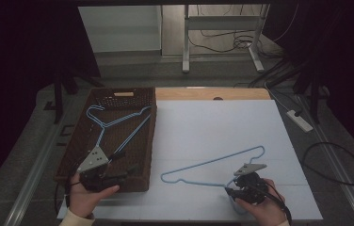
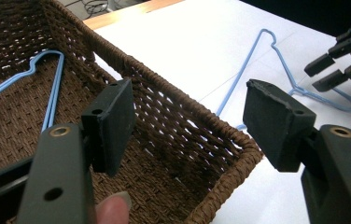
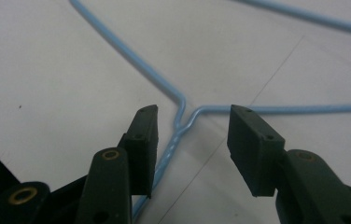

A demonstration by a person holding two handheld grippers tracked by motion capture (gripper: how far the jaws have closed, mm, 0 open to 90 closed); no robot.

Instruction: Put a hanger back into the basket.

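Right gripper (image 3: 190,126) poised over the twisted neck of the blue hanger (image 1: 213,162) on the table.

In the right gripper view the jaws are seen spread wide, the twisted neck (image 3: 179,122) lying between them and running lengthwise along them; this gripper is judged nearer. The left gripper (image 2: 187,121), also wide and empty, is held at the wicker basket (image 1: 144,136), where a second hanger (image 1: 118,121) lies.
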